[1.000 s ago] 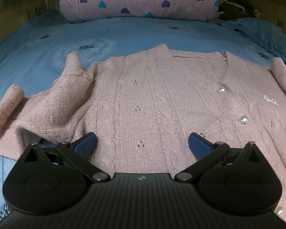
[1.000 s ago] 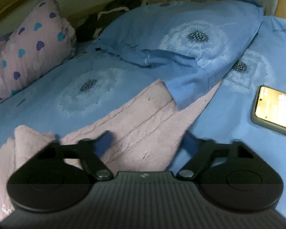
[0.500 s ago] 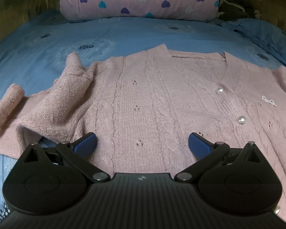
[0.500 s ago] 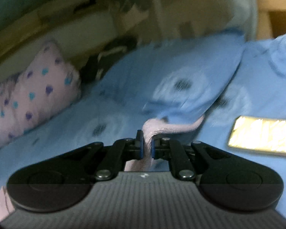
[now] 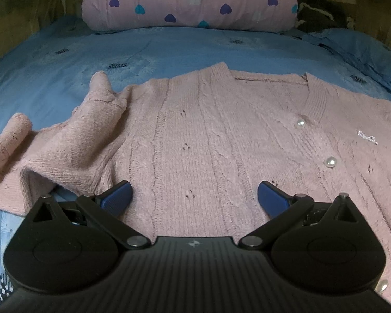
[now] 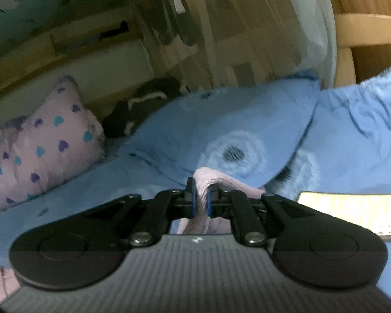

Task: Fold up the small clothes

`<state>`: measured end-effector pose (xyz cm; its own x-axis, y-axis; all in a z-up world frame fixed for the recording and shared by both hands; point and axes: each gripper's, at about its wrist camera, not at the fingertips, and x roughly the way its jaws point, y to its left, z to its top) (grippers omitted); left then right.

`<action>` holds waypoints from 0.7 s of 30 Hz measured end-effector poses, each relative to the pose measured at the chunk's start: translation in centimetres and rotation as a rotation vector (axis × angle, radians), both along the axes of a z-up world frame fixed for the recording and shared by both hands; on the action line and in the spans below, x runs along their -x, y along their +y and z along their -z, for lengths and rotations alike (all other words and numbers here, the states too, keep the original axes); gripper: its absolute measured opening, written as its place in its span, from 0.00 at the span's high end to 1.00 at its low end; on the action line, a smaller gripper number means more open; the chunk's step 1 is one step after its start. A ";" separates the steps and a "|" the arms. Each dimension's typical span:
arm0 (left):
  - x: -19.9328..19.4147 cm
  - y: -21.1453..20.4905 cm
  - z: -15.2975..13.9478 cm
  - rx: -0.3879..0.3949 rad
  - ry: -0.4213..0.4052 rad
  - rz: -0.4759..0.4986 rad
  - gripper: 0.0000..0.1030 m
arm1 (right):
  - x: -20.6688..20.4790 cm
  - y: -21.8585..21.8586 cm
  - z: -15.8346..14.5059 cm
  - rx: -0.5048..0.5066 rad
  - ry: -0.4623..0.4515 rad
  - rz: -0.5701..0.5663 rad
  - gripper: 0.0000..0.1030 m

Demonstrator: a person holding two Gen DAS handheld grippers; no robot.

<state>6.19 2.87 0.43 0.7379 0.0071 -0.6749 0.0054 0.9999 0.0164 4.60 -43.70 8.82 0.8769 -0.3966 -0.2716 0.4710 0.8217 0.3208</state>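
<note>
A pink knit cardigan (image 5: 221, 140) with pearl buttons (image 5: 300, 123) lies front up on the blue bed sheet (image 5: 65, 83). Its left sleeve (image 5: 73, 140) is bunched and folded at the left. My left gripper (image 5: 194, 198) is open and empty, hovering over the cardigan's lower body. In the right wrist view my right gripper (image 6: 200, 200) is shut on the cardigan's right sleeve (image 6: 216, 180) and holds it lifted off the bed. The rest of that sleeve is hidden under the gripper.
A pink heart-print bolster (image 5: 190, 2) lies along the head of the bed. A blue pillow (image 6: 234, 130) lies ahead of the right gripper. A lit phone (image 6: 349, 214) lies on the sheet to its right. Dark clothing (image 6: 140, 109) sits in the corner.
My right gripper closed on the cardigan's right sleeve and raised it, tilting upward. The sleeve left the left wrist view. My left gripper has stayed still and open.
</note>
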 end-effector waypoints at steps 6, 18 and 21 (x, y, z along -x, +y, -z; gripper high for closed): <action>0.1 0.1 -0.1 0.009 -0.003 -0.003 0.00 | 0.4 3.5 -2.5 0.049 -0.077 -0.097 0.89; 0.1 0.4 -0.3 0.036 -0.011 -0.018 0.00 | -0.8 12.4 -4.8 0.093 -0.127 -0.373 0.89; 0.0 0.5 -0.3 0.041 -0.013 -0.023 0.00 | -2.2 15.3 -3.5 0.096 -0.057 -0.472 0.89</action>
<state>6.14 3.37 0.75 0.7468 -0.0033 -0.6650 -0.0175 0.9995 -0.0247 6.81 -28.36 12.27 0.9795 0.0269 -0.1999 0.0240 0.9685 0.2479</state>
